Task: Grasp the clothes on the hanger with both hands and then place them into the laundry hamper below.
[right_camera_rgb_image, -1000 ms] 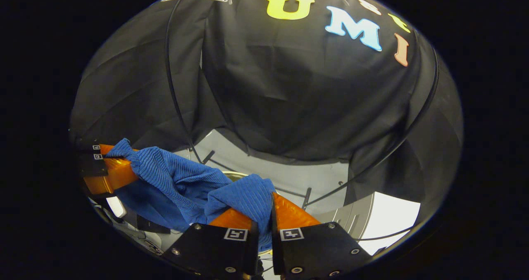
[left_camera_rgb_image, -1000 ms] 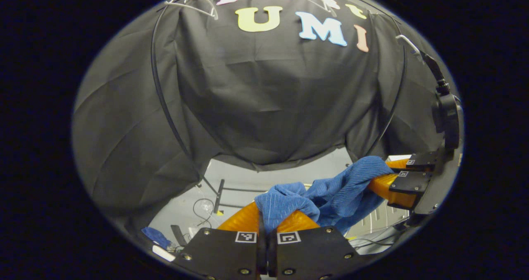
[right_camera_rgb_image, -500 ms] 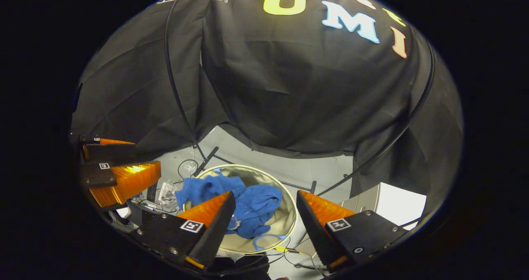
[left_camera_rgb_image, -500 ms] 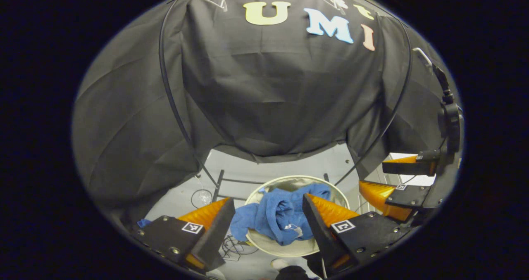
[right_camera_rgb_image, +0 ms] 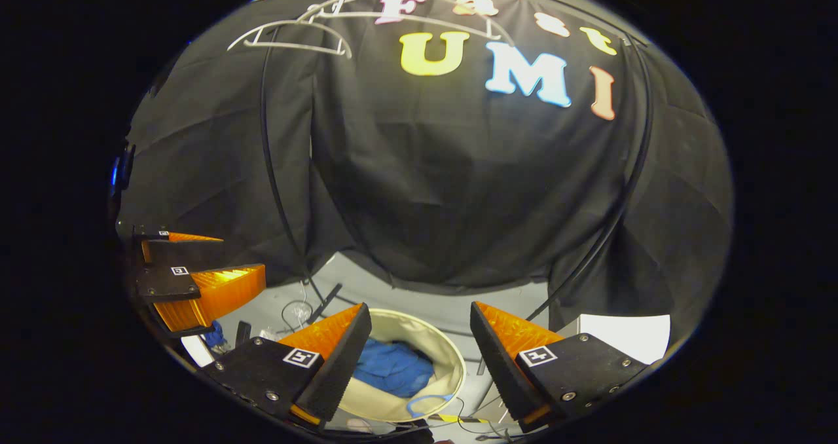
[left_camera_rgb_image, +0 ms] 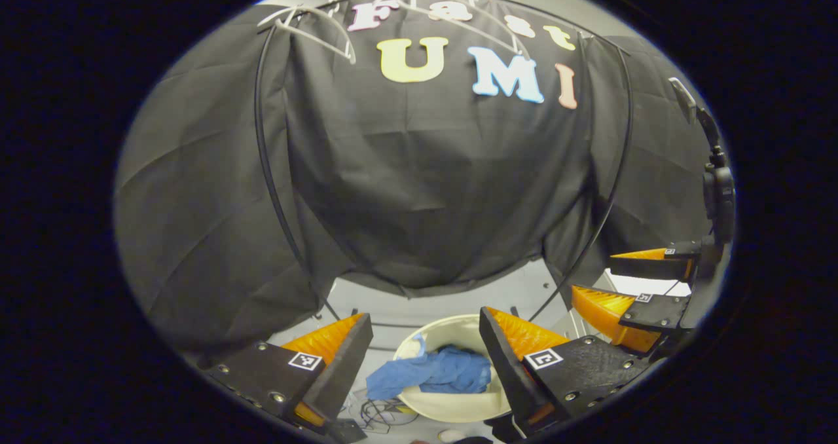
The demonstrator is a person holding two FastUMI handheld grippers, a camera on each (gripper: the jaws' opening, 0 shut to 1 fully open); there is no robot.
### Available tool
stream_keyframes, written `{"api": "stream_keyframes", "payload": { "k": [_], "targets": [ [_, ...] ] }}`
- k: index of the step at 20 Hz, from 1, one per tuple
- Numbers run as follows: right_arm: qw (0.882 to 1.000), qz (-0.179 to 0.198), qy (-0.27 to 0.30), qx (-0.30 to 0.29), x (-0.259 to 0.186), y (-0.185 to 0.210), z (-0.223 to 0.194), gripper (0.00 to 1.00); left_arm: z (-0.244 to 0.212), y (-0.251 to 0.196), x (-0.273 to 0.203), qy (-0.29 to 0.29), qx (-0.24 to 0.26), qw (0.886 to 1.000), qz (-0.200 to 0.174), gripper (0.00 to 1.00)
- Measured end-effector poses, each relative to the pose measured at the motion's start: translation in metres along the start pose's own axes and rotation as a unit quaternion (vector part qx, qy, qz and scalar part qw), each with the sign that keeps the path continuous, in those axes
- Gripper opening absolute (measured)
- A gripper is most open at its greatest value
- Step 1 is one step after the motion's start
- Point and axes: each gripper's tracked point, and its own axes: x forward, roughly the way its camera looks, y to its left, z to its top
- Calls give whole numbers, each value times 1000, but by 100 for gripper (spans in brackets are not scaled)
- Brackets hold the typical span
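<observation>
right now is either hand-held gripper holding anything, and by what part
Nothing is held. The left hand-held gripper and the right hand-held gripper are both open, and the blue clothes lie loose in the laundry hamper below them.

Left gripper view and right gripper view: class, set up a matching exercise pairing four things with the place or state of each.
Things:
1. blue clothes
2. laundry hamper
3. hangers
4. left gripper

Places or states:
A. bare, up on the rail
B. on the floor, below both grippers
C. fingers spread apart, holding nothing
D. lying crumpled inside the hamper

Pairs: 1-D, 2-B, 3-A, 4-C
</observation>
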Motion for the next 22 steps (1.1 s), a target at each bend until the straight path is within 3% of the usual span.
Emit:
{"api": "stream_keyframes", "payload": {
  "k": [2, 9, 10, 11, 12, 19, 22],
  "targets": [
    [999, -15, -42, 12, -22, -7, 26, 95, 36, 0, -21, -44, 4, 999, -4, 100],
    [987, -52, -150, 32, -99, -33, 97, 94, 136, -2, -93, -155, -13, 988, -23, 100],
    [984, -59, -165, 32, -111, -39, 107, 94, 149, 1, -105, -171, -15, 985, -21, 90],
    [981, -65, -181, 33, -120, -46, 116, 94, 160, 4, -115, -185, -17, 982, -17, 95],
    [978, -71, -196, 34, -132, -51, 124, 94, 168, 7, -125, -195, -20, 980, -15, 100],
    [955, -91, -280, 25, -201, -76, 154, 94, 191, 0, -181, -252, -12, 967, 22, 100],
    [953, -90, -288, 32, -220, -85, 143, 94, 190, -12, -202, -261, -1, 965, 31, 89]
  ]
}}
